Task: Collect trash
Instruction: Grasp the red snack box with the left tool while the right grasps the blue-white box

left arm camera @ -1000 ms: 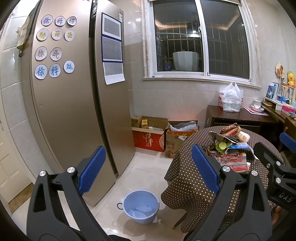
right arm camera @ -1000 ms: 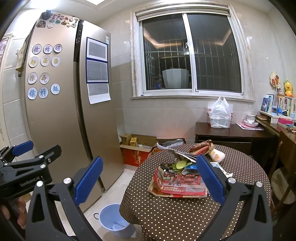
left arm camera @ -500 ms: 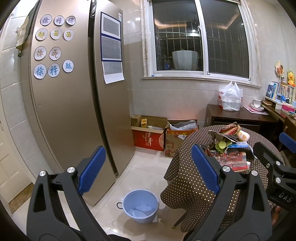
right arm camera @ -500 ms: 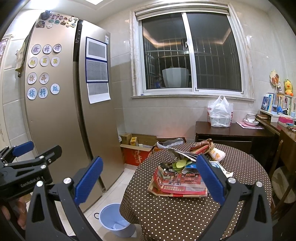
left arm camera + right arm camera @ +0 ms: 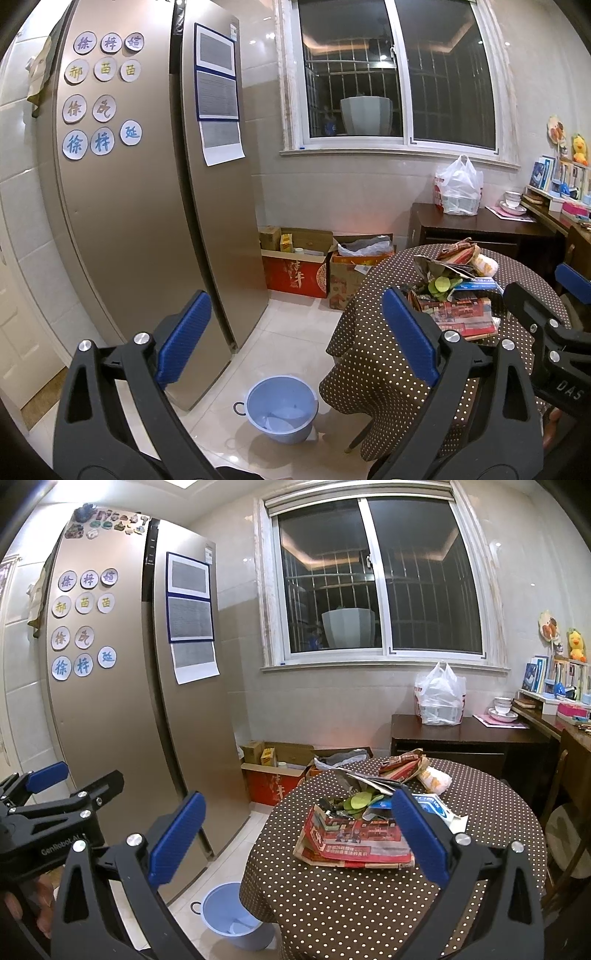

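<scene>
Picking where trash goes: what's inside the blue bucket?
The blue bucket holds a pale scrap at the bottom; the near wall hides part of its floor.

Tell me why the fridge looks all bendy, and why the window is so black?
Both wrist views use fisheye lenses, so the fridge bows outward. In the right wrist view the window is dark with night outside, and its glass mirrors the ceiling lights.

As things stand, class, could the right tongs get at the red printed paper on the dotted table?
Probably yes. The right tongs are open and empty, aimed across the table at the red printed paper, which lies at the front of the trash pile with only bare cloth before it.
</scene>
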